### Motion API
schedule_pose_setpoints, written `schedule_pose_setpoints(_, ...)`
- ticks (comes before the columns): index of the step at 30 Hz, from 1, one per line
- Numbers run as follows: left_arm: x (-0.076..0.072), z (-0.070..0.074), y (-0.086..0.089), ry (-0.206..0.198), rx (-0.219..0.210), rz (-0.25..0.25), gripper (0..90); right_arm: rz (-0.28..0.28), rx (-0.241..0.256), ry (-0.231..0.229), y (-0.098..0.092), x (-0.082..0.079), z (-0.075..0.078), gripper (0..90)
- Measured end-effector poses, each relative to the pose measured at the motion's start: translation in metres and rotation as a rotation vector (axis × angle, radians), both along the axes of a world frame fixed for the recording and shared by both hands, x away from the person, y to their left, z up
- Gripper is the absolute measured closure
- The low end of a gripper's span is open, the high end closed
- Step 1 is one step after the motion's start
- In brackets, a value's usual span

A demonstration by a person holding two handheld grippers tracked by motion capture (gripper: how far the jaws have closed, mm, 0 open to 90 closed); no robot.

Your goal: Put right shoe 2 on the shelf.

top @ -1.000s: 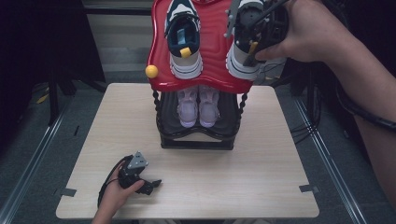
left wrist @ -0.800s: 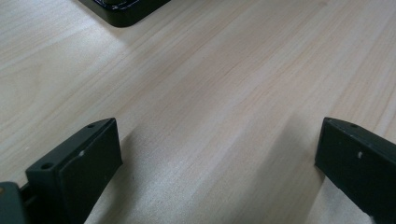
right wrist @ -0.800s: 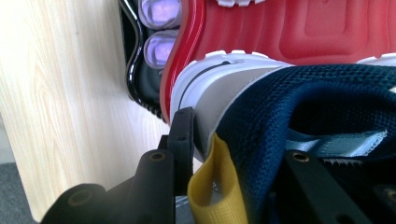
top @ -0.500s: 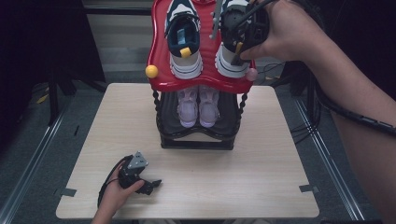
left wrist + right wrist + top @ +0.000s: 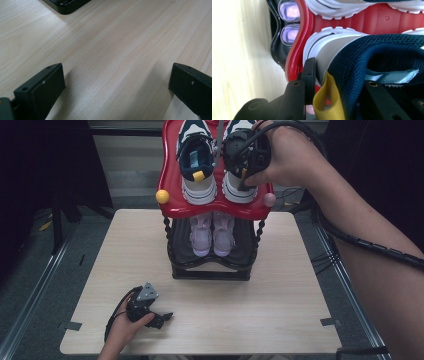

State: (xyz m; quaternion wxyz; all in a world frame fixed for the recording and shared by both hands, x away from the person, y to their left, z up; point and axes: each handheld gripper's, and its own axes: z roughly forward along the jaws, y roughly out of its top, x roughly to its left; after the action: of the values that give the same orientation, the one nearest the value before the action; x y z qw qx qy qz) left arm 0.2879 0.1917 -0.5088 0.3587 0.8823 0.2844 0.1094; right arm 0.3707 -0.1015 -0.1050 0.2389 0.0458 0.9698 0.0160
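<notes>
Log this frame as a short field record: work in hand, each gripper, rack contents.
work in hand: right sneaker being set on the red top shelf beside the left sneaker
right gripper: jaws clamped on the right sneaker's heel collar, next to its yellow pull tab
left gripper: jaws wide apart, nothing between them, low over the table
lower shelf: pair of lilac shoes, toes toward the person
</notes>
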Motion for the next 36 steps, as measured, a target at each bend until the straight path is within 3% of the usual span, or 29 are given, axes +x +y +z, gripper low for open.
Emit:
schedule_pose_setpoints(13, 0.0, 0.0, 0.0, 0.0, 0.0, 0.0, 0.0, 0.042, -0.016, -0.005, 0.007, 0.011, -0.007, 67.3)
schedule_pose_setpoints(36, 0.0, 0.0, 0.0, 0.0, 0.0, 0.0, 0.0, 0.065, -0.052, 0.001, 0.013, 0.014, -0.014, 66.8)
